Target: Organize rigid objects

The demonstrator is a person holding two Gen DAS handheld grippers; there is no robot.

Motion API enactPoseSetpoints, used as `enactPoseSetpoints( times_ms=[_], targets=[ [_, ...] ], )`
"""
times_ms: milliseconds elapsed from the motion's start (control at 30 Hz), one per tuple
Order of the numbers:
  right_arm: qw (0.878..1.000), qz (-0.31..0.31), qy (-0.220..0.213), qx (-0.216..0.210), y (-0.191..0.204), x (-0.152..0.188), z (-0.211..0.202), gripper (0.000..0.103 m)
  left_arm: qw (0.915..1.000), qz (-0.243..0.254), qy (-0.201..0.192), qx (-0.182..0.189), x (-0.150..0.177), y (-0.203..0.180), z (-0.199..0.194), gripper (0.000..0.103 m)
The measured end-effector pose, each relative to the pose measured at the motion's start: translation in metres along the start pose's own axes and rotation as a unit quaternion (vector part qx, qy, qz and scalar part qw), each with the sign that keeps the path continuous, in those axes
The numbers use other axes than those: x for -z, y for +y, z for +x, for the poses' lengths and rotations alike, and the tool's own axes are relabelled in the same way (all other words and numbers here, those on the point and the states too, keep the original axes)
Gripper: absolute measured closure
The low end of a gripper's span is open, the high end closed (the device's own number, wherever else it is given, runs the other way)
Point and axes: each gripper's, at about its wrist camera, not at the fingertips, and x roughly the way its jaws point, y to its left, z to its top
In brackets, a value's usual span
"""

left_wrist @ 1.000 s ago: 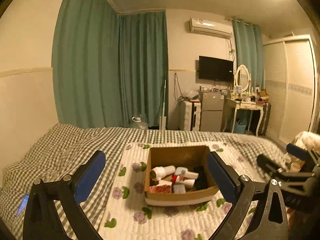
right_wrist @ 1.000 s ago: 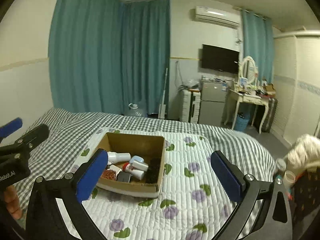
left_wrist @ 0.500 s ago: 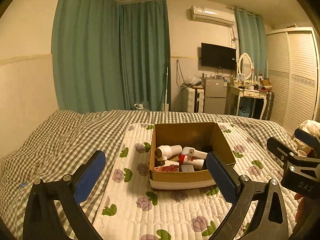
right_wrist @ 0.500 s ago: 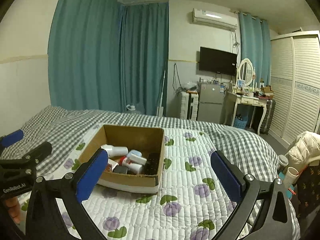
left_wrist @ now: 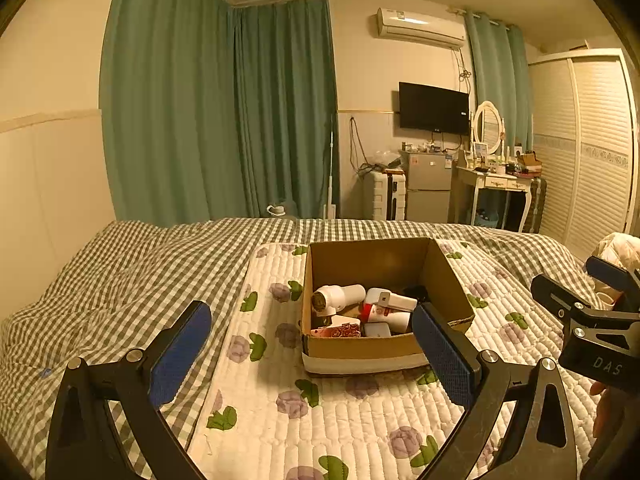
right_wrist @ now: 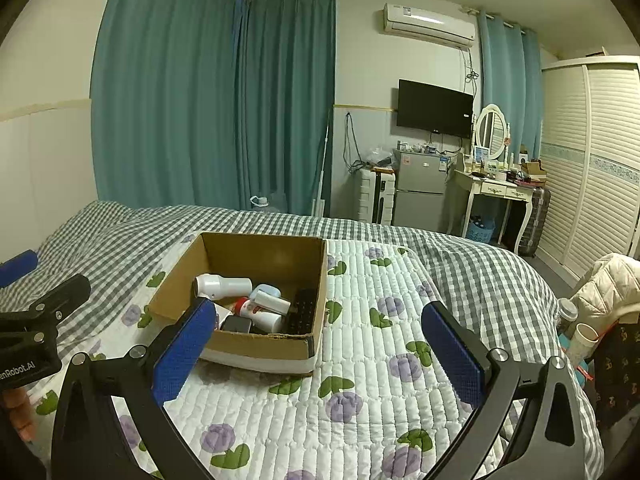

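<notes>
left gripper (left_wrist: 310, 354): jaws spread wide, nothing between the blue pads; held above the quilt, just in front of the box's near wall.
right gripper (right_wrist: 320, 352): jaws likewise wide apart and empty; its left pad overlaps the box's near left corner in the right wrist view.
cardboard box (left_wrist: 360, 350): open-topped, resting on the floral quilt toward the middle of the bed, white tape along its base.
box contents: white cylindrical bottle (left_wrist: 340, 297) lying on its side at the back left; white tube with red cap (right_wrist: 260, 312) lying in the centre; red patterned packet (left_wrist: 340, 330) at the front left; dark flat item (right_wrist: 302, 312) against the right wall, too dim to identify.
floral quilt (right_wrist: 360, 380): white, purple flowers, laid over the checked bedspread (left_wrist: 120, 280).
background: teal curtains (right_wrist: 200, 100); wall television (right_wrist: 435, 109); small fridge (right_wrist: 420, 188); dressing table (right_wrist: 496, 190) with oval mirror.
</notes>
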Motion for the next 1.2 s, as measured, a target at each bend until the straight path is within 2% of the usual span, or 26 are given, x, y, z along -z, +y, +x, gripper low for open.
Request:
enactPoseSetpoints(
  times_ms=[1200],
  targets=[
    [1.000, 0.000, 0.014, -0.008, 0.0001, 0.0036, 0.0033, 0.000, 0.9999, 0.002, 0.011, 0.004, 0.0053, -0.0009, 0.0035, 0.000]
  ],
)
